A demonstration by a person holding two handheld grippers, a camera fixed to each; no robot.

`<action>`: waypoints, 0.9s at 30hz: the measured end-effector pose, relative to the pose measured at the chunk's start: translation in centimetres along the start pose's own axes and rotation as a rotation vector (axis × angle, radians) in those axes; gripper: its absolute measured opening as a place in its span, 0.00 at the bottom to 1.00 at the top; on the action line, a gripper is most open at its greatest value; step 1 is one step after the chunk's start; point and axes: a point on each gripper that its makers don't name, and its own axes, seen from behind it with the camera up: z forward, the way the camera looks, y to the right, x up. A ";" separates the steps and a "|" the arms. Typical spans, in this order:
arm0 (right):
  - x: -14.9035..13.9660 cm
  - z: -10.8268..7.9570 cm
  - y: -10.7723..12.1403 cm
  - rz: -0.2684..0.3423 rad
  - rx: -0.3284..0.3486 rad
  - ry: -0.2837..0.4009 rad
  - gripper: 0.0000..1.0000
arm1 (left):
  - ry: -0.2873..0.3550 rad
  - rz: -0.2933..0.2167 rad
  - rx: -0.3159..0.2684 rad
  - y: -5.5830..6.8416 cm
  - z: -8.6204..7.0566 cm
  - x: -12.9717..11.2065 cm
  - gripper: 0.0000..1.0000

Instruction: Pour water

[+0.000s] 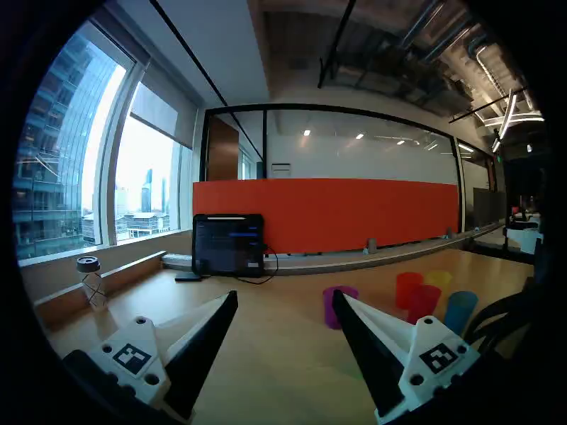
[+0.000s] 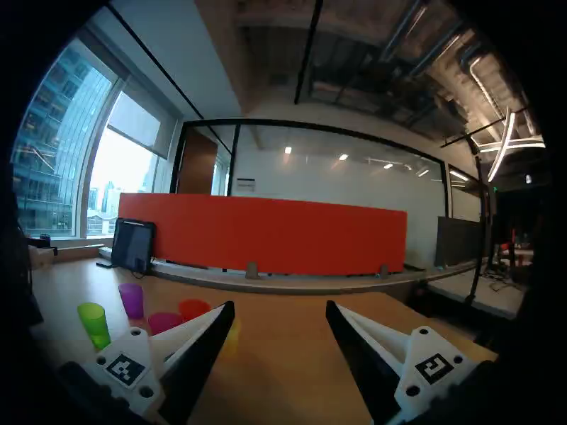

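Note:
In the left gripper view, my left gripper (image 1: 284, 297) is open above the wooden table (image 1: 283, 368), with nothing between its fingers. A small clear bottle (image 1: 91, 283) with a dark cap stands far left by the window ledge. Ahead to the right stand a purple cup (image 1: 327, 306), an orange cup (image 1: 407, 286), a red cup (image 1: 424, 302), a yellow cup (image 1: 439, 277) and a blue cup (image 1: 461, 310). In the right gripper view, my right gripper (image 2: 278, 306) is open and empty. To its left stand a green cup (image 2: 93, 324), a purple cup (image 2: 131, 299), a pink cup (image 2: 163, 322) and an orange cup (image 2: 192, 308).
A dark tablet (image 1: 228, 244) leans at the table's back, with a cable trailing from it, before a long orange partition (image 1: 326, 212). Large windows run along the left. Dark cables (image 1: 507, 312) hang at the right edge. More desks (image 2: 489, 290) lie far right.

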 end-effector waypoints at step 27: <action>-0.1 -1.1 -0.6 0.040 0.002 -0.020 1.00 | 0.006 0.033 0.028 -2.0 -0.3 -3.1 0.99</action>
